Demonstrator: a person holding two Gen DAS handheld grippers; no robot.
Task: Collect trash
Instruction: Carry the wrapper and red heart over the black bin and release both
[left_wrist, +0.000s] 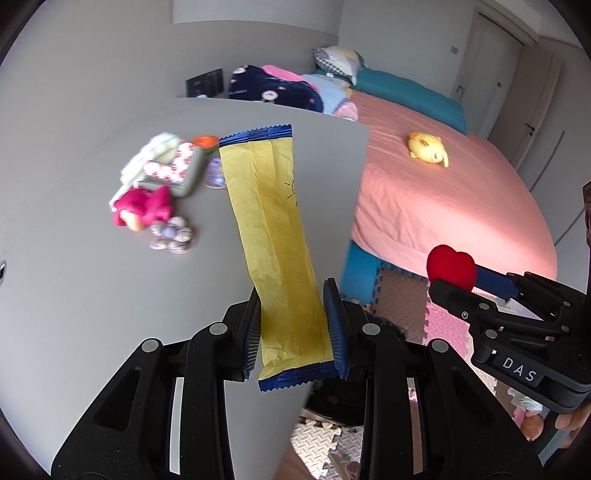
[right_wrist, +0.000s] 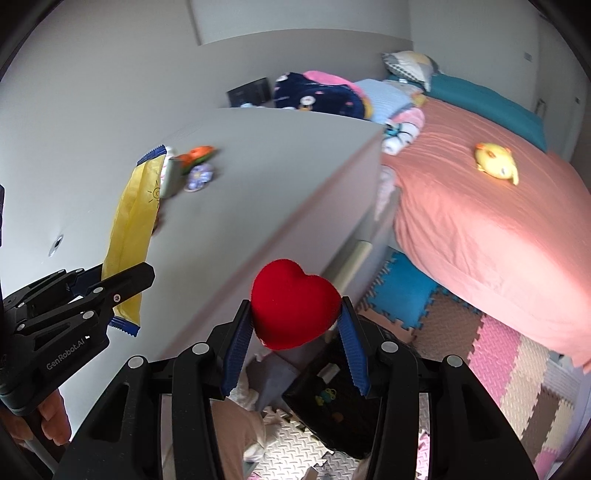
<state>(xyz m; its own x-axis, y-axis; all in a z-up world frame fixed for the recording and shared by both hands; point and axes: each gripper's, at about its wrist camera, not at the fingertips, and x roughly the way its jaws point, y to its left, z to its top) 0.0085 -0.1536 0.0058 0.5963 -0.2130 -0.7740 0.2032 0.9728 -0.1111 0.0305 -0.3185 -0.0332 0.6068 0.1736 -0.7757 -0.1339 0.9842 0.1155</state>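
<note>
I have both grippers loaded and lifted off the grey table (left_wrist: 74, 206), so I judge the pick-up step is done and the carry to a bin is in hand. My left gripper (left_wrist: 295, 325) is clamped on the lower part of the yellow wrapper (left_wrist: 273, 221), which stands up above the fingers over the table's edge. My right gripper (right_wrist: 295, 328) is pinched on the red heart (right_wrist: 295, 302), held over the gap between table and bed (right_wrist: 480, 221).

Below the right gripper I see a dark box (right_wrist: 328, 406) on the foam mat (right_wrist: 517, 350); I cannot tell whether it is the bin. If it is, my next move is to lower each load over its opening and part the fingers. More clutter (left_wrist: 155, 184) lies on the table for later.
</note>
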